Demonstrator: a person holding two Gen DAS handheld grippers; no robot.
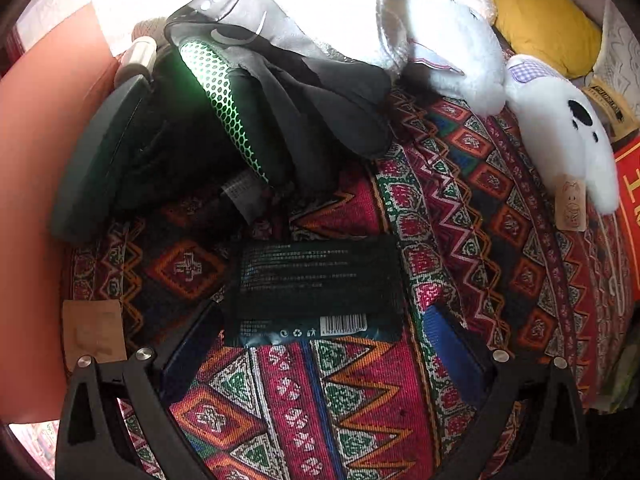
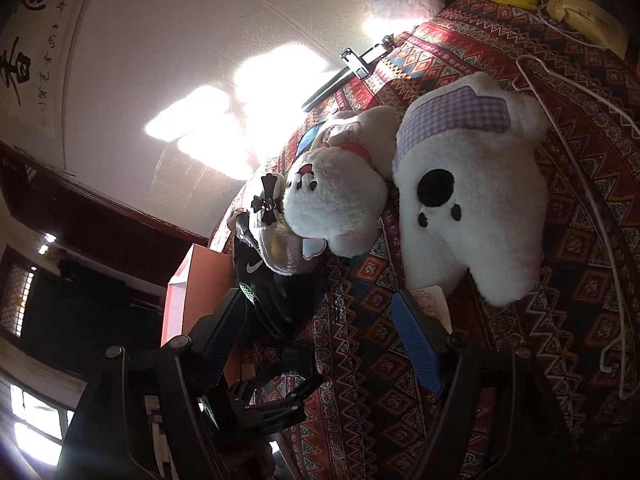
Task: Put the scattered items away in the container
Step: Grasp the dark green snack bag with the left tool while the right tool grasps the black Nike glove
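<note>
Dark packet (image 1: 316, 286) lies flat between the wide-open left hand-held gripper (image 1: 320, 344) fingers, ungripped.

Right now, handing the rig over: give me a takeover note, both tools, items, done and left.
Left tool: open, empty, fingers either side of the dark flat packet on the patterned cloth.
Right tool: open, empty, aimed toward the plush toys.
Items: black glove, white bear plush and tooth-shaped plush all lie on the cloth. The orange container stands at the cloth's left edge, beside the glove.
Done: nothing seen inside the container.
Left: packet first, then glove and both plushes.
</note>
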